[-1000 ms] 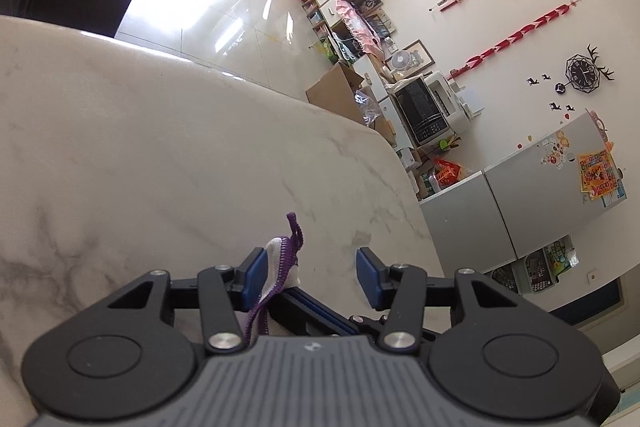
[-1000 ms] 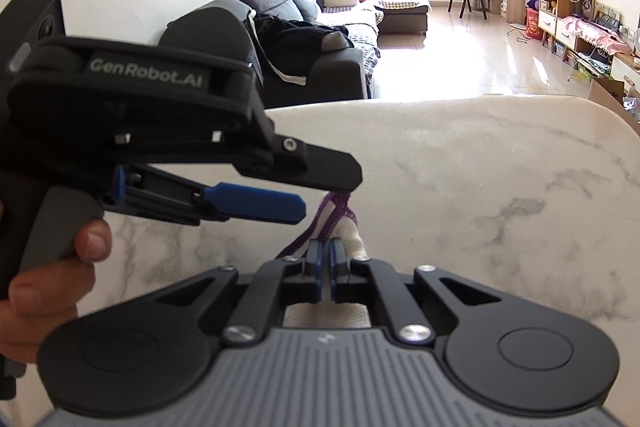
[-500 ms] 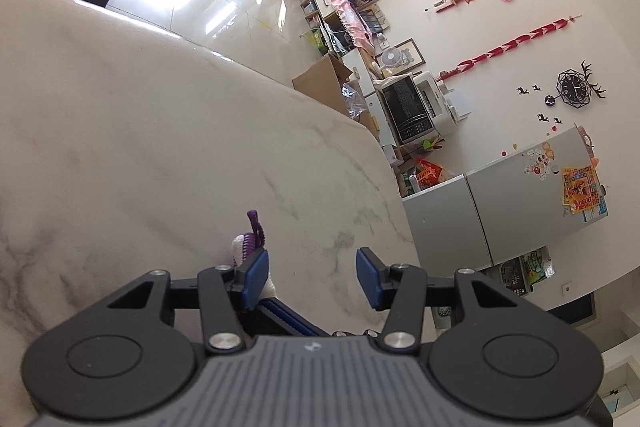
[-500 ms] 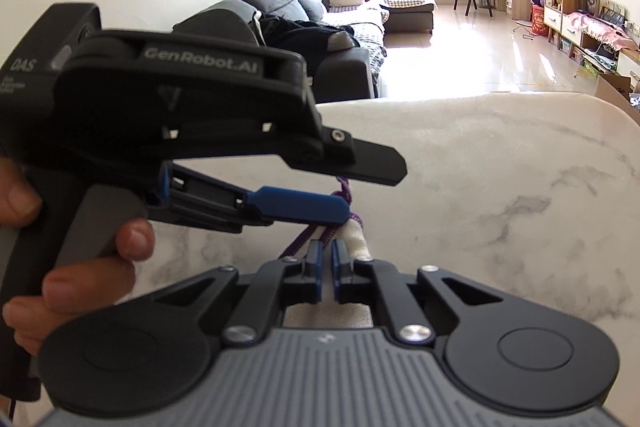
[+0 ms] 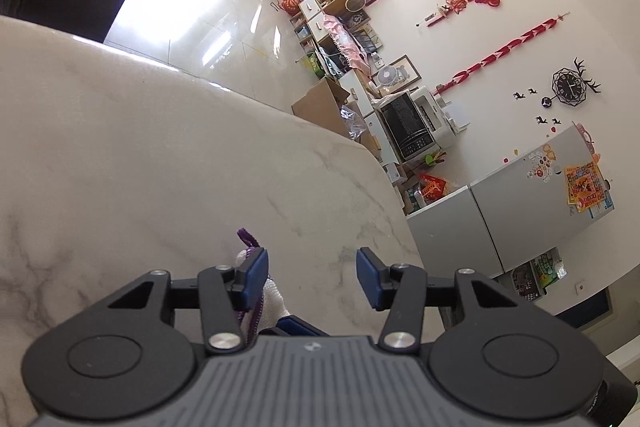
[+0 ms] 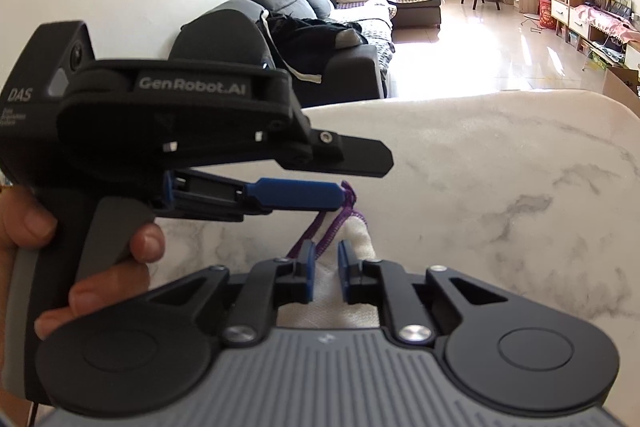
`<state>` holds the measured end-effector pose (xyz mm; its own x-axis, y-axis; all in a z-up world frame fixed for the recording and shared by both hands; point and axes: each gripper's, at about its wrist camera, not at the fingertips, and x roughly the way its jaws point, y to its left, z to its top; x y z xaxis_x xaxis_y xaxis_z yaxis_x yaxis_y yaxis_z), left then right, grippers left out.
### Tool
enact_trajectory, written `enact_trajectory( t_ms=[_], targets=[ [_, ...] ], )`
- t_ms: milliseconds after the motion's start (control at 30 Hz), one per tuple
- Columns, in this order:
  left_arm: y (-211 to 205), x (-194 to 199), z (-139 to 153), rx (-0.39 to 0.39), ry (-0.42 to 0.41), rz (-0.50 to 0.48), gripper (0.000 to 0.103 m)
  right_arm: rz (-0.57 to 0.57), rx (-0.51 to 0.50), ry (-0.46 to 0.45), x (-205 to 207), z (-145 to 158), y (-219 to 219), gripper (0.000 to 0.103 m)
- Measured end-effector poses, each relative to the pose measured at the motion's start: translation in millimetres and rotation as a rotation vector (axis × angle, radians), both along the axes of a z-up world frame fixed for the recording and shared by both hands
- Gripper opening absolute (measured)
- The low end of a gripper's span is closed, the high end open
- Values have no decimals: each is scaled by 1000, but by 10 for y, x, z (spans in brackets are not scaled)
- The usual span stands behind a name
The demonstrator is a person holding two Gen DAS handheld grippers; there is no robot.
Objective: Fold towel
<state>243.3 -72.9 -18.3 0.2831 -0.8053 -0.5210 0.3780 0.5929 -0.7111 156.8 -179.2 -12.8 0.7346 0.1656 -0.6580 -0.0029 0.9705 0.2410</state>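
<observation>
White marble with thin grey lines makes up the big table [image 6: 500,155], and it fills most of both views. Past its far edge, in the right wrist view, a dark grey sofa [image 6: 288,15] stands on a shiny floor. In the left wrist view a grey fridge [image 5: 520,203] with bright stickers stands by the wall.

The left gripper [image 5: 312,269] hangs just above the table. Its two blue pads are spread wide apart, and nothing sits between them. In the right wrist view you see it from the side, with a hand [image 6: 120,267] wrapped round its handle, and its blue finger reaches out over the corner of the towel.

The right gripper [image 6: 325,267] is low over the table too. Its blue pads have a small gap between them. The towel corner lies in that gap, but the pads do not squeeze it.

The white towel [image 6: 352,239] lies on the table, right under both grippers. Only a small bumpy corner of it shows. In the left wrist view this corner sits just behind the left pad.

A purple loop [image 6: 348,205] is sewn to the corner. It sticks up beside the tip of the left gripper's finger.
</observation>
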Motion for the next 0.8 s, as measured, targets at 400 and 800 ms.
enact_trajectory(
  t_ms=[400, 800],
  targets=[
    [187, -572, 214, 117, -88, -4, 61, 11, -54, 33, -252, 180, 98, 24],
    [531, -1208, 138, 101, -104, -80, 61, 3, -31, 66, -503, 188, -109, 25]
  ],
)
